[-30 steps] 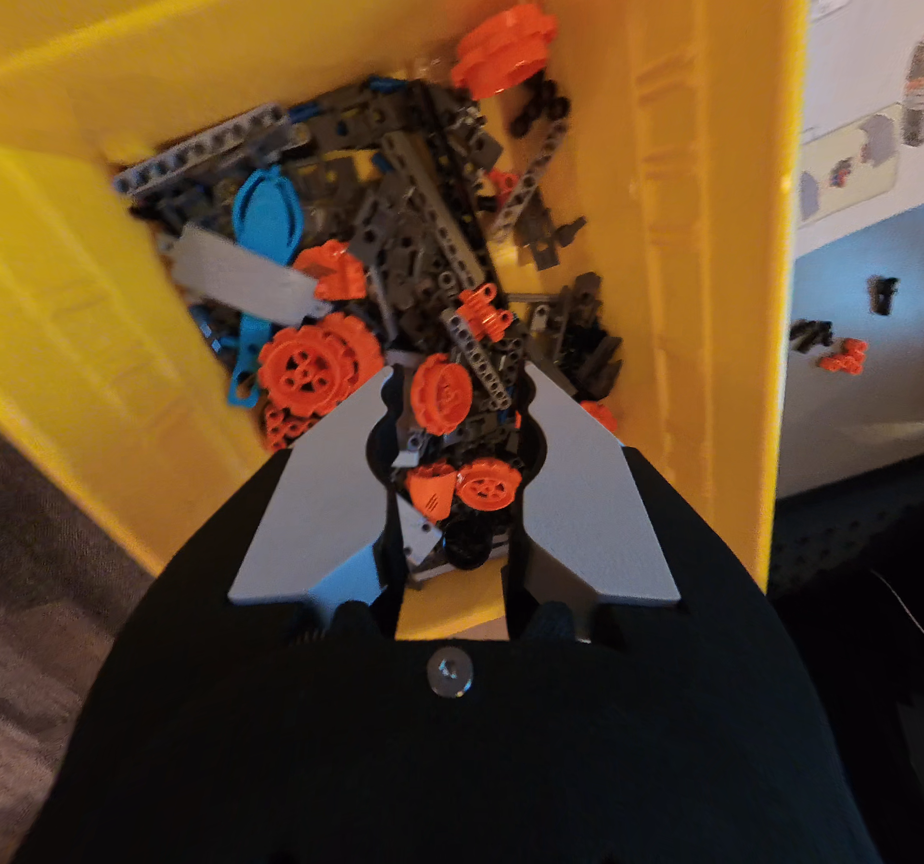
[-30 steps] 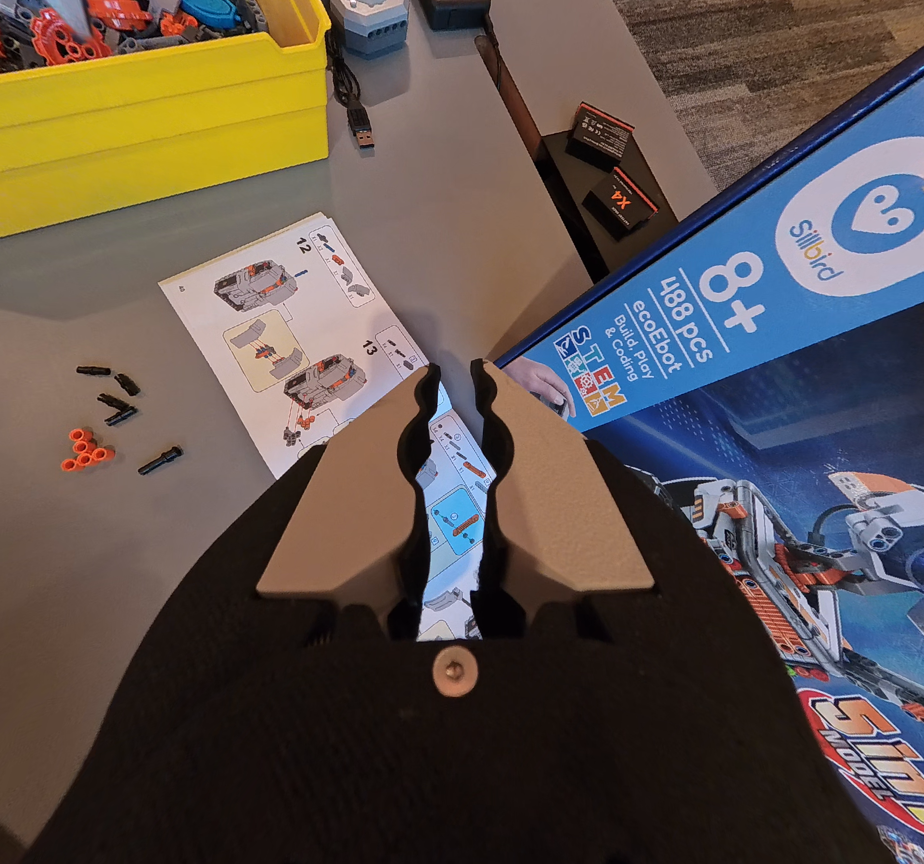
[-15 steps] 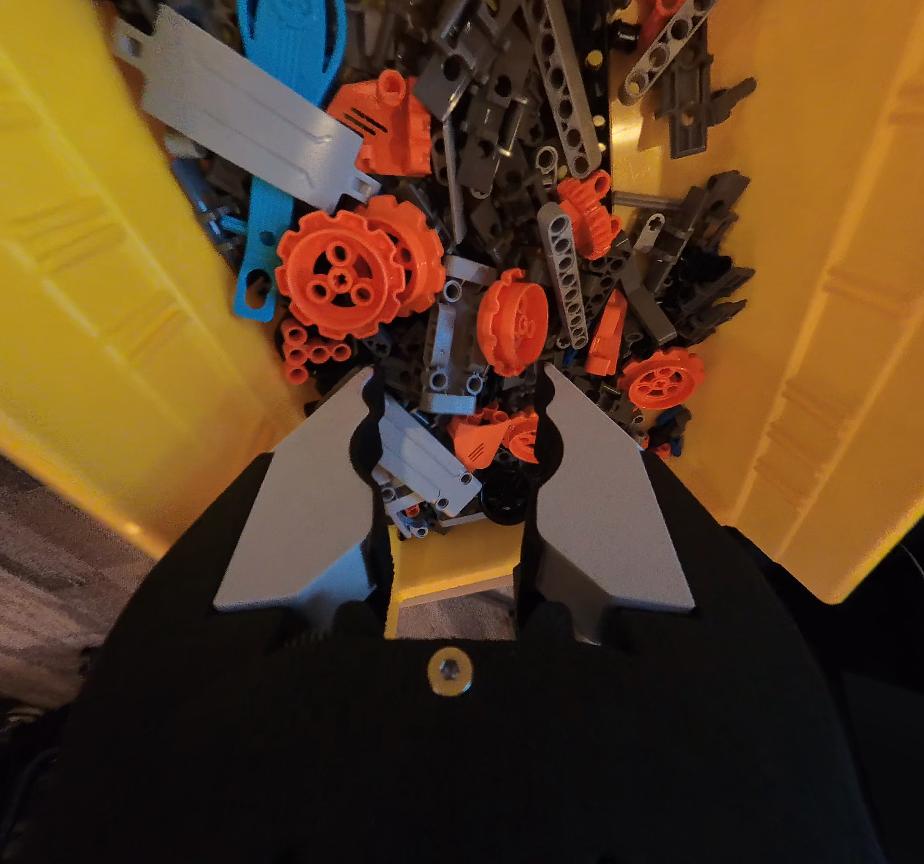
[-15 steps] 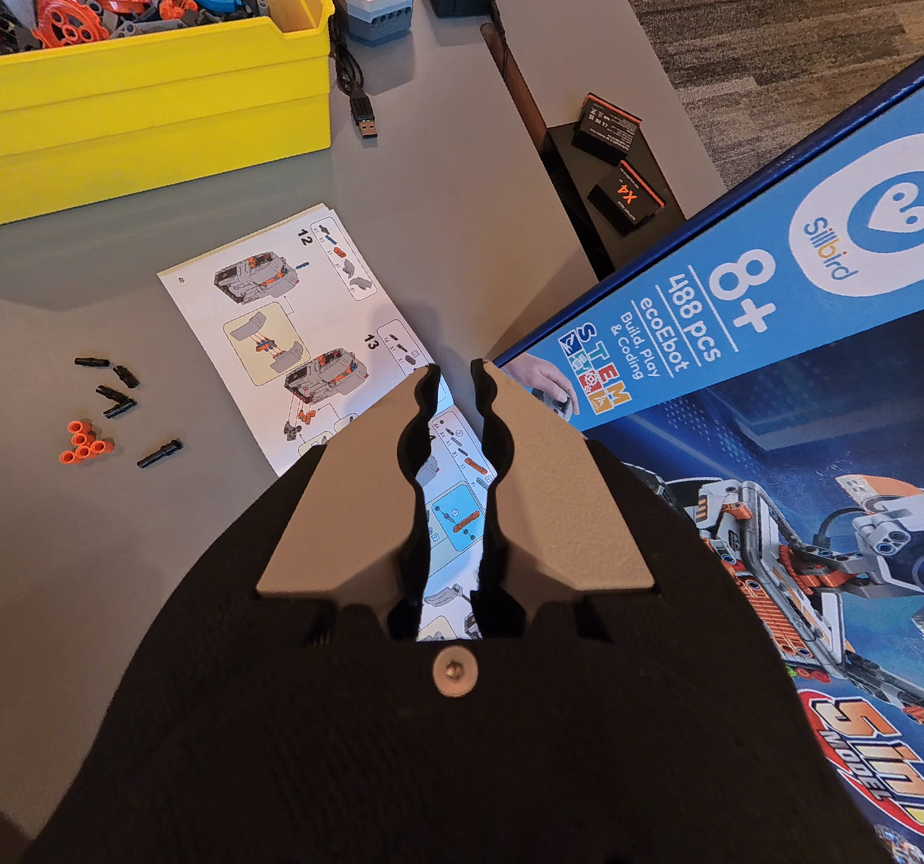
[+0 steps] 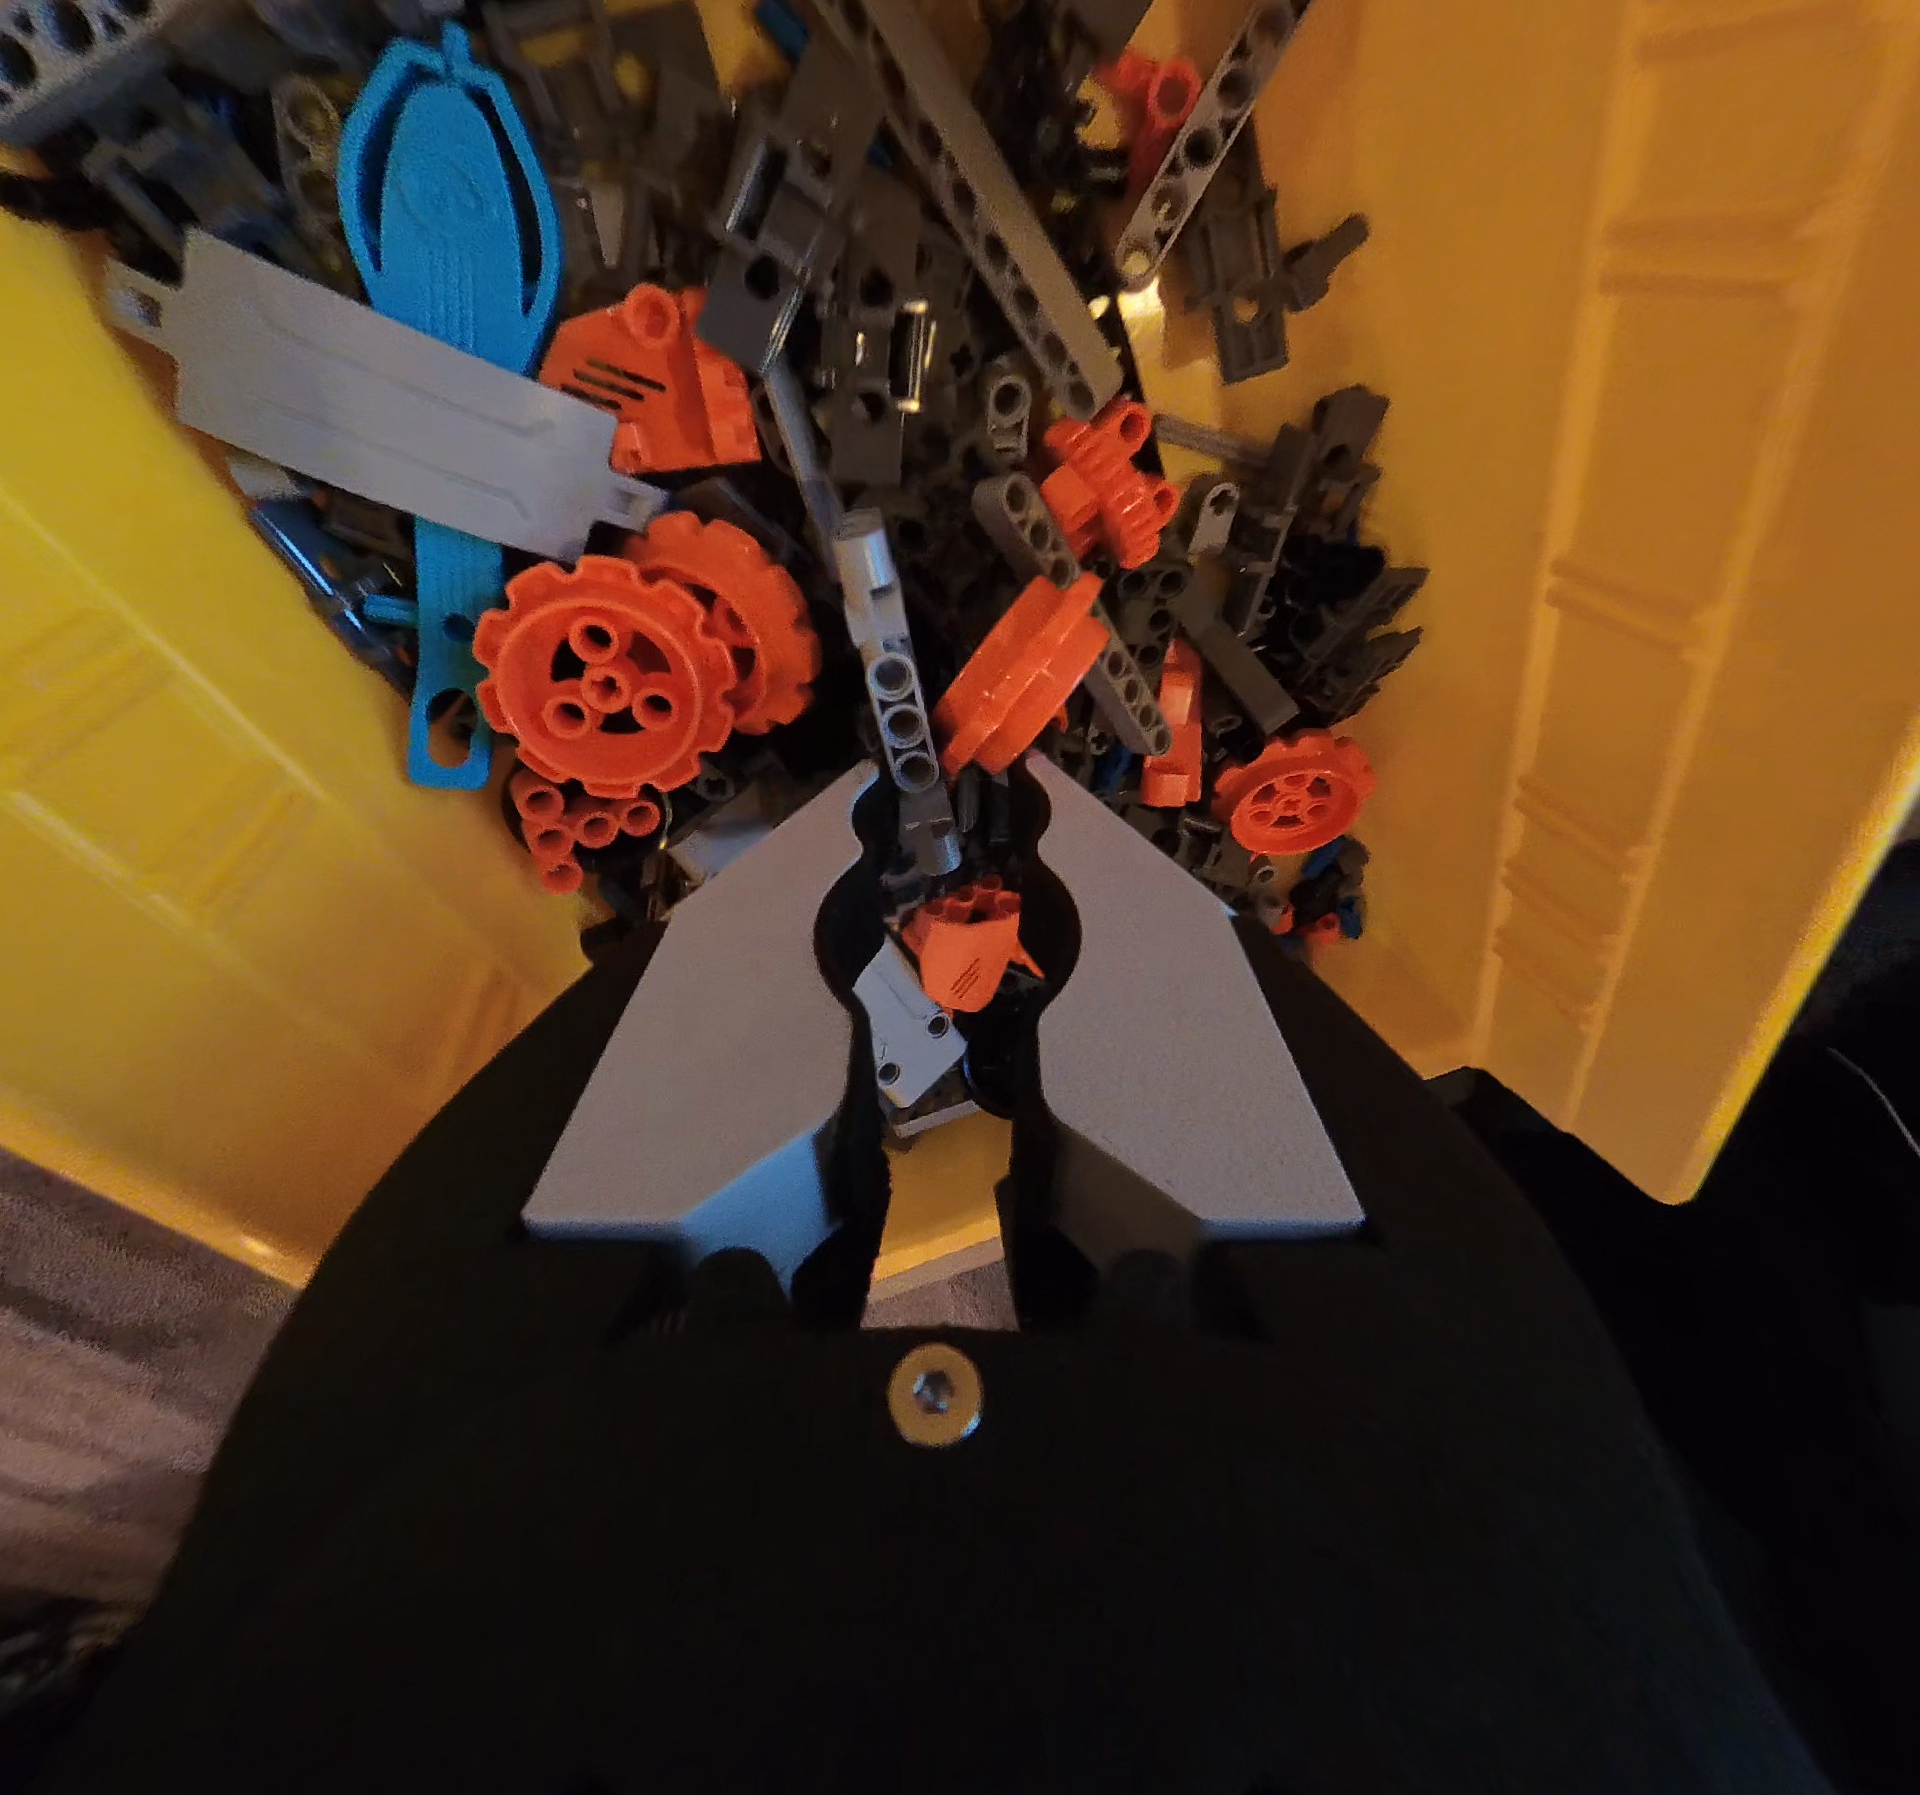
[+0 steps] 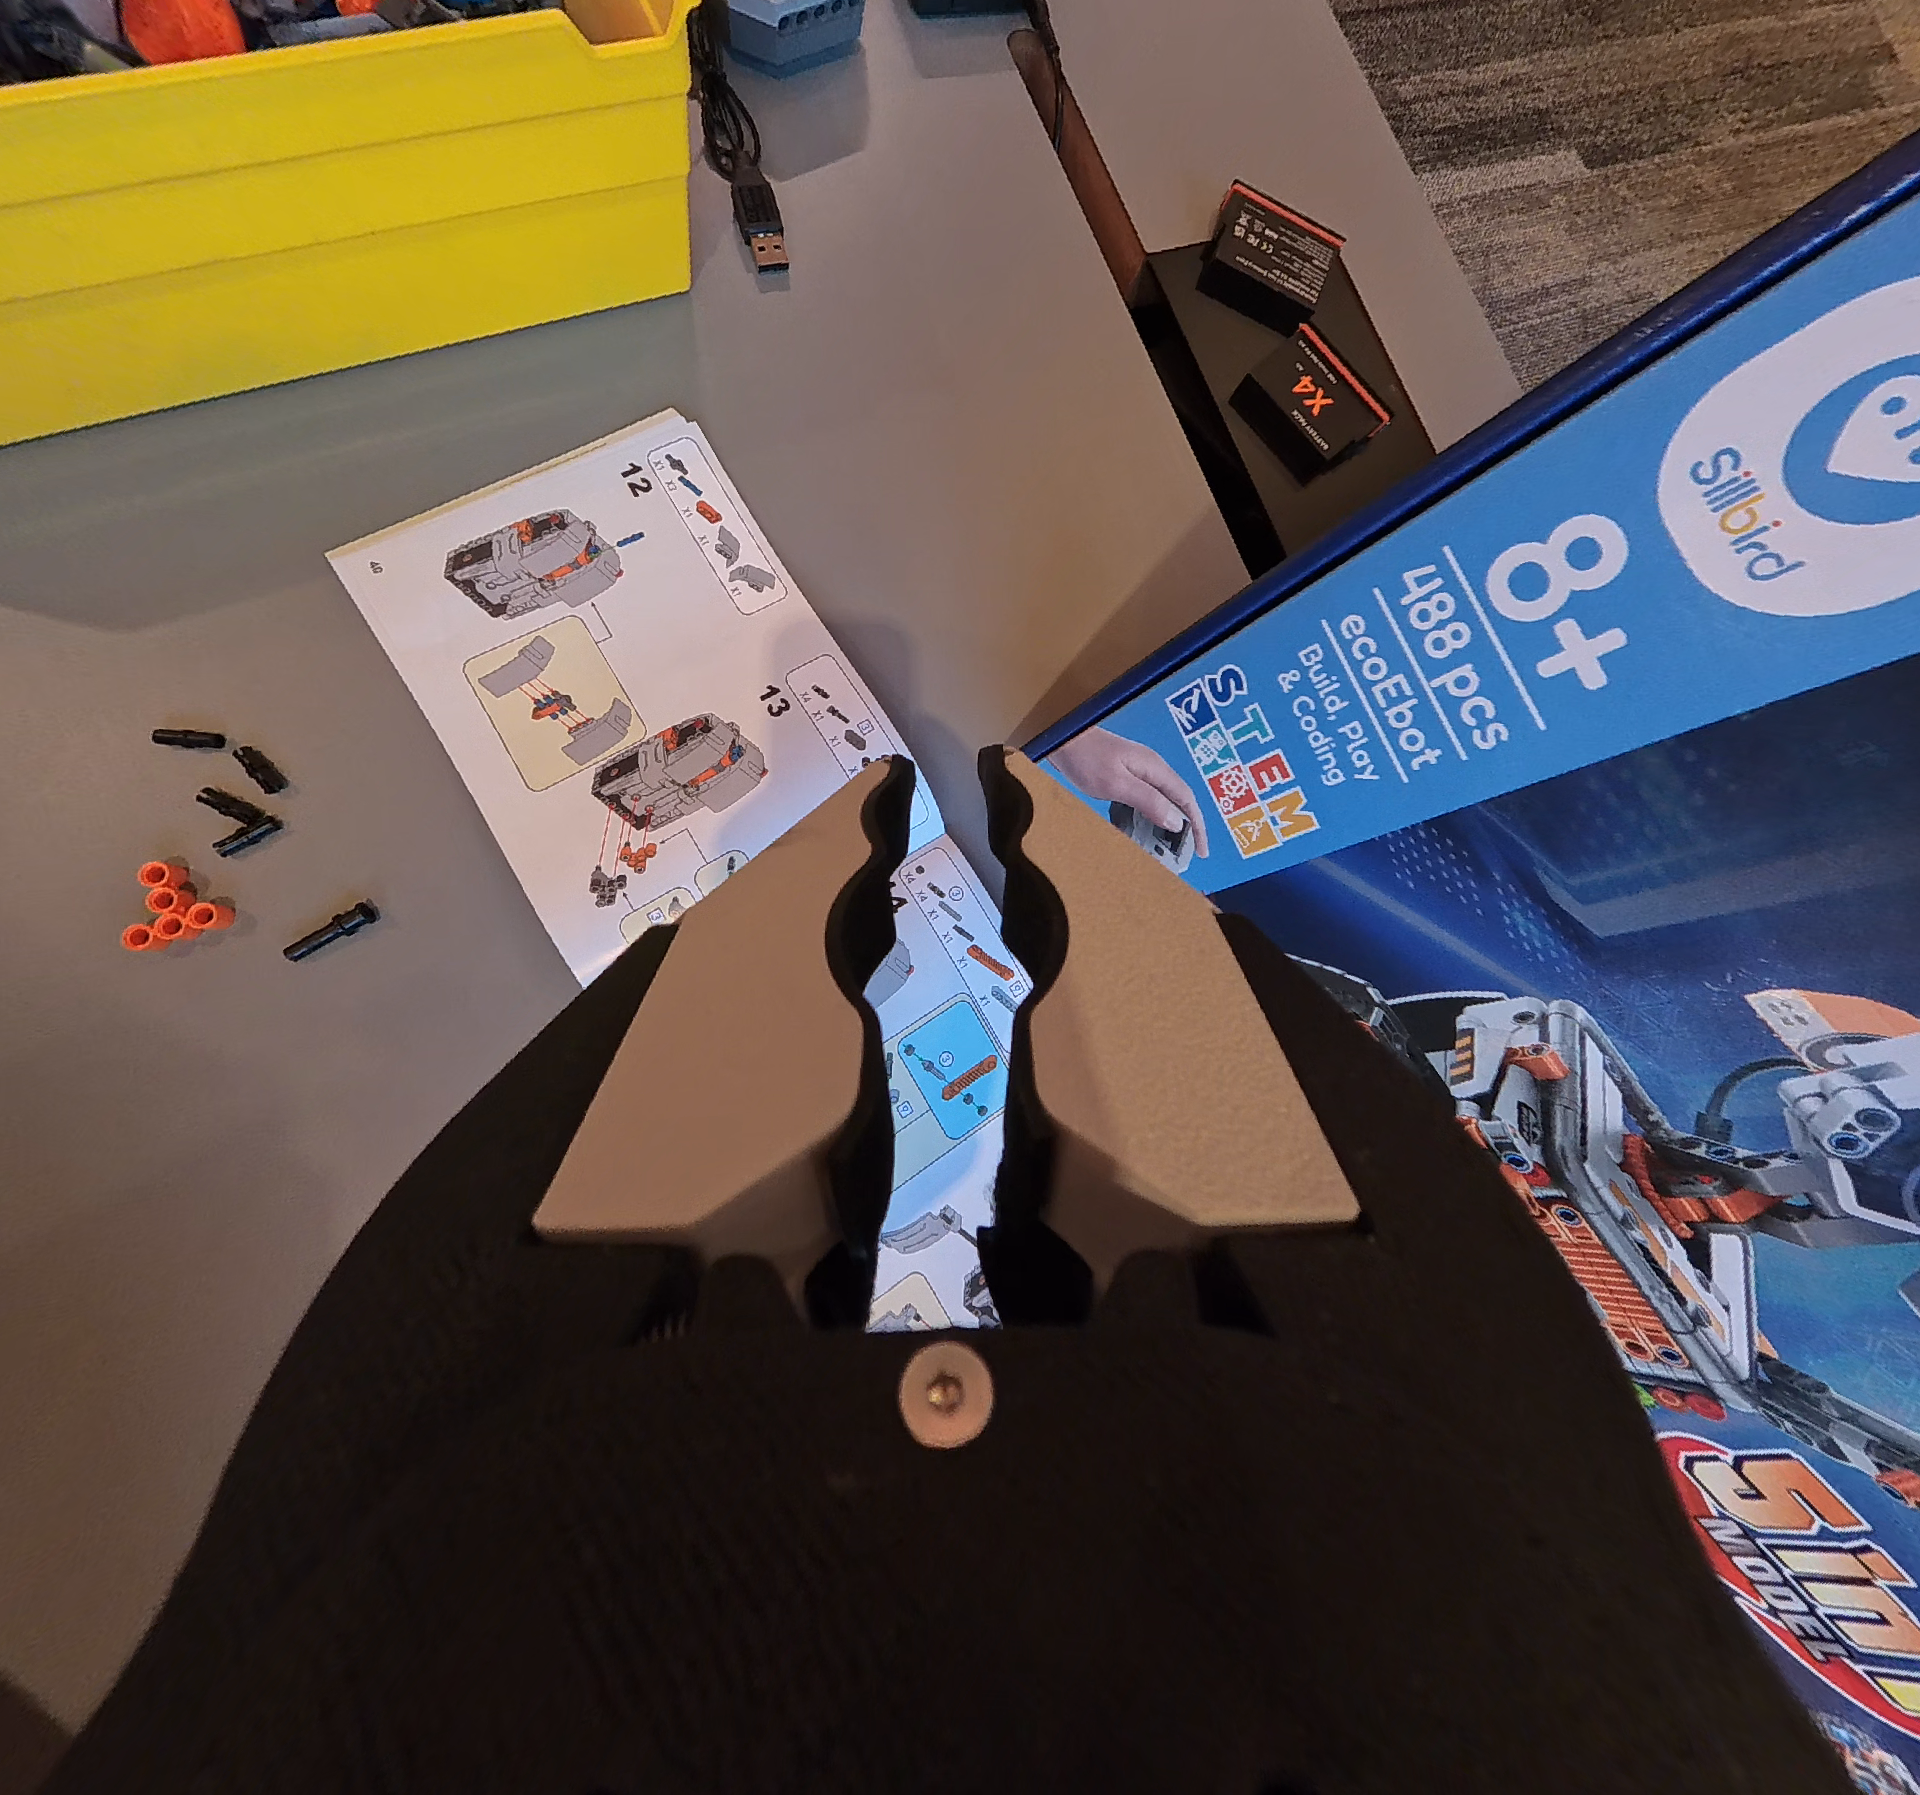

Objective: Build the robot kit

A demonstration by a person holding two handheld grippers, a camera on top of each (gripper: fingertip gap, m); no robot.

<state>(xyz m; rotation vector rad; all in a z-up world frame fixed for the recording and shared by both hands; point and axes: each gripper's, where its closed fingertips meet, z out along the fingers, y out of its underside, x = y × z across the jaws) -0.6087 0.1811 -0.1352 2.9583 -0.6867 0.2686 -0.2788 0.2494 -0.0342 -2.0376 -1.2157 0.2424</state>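
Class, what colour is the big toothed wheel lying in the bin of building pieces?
Orange. The toothed wheel shows best in the left wrist view.

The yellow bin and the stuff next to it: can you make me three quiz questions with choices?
1. Where is the left gripper pointing?
A. into the yellow bin
B. at a blue box
C. at a paper booklet

2. What colour is the big toothed wheel in the bin?
A. blue
B. orange
C. grey

3. How is the USB plug?
A. stuck in a laptop
B. held by a gripper
C. lying loose on the table

Answers: 1 A, its fingers are just over the piled pieces between yellow walls. 2 B, it is bright orange beside a blue part. 3 C, its end is bare, with nothing joined to it.
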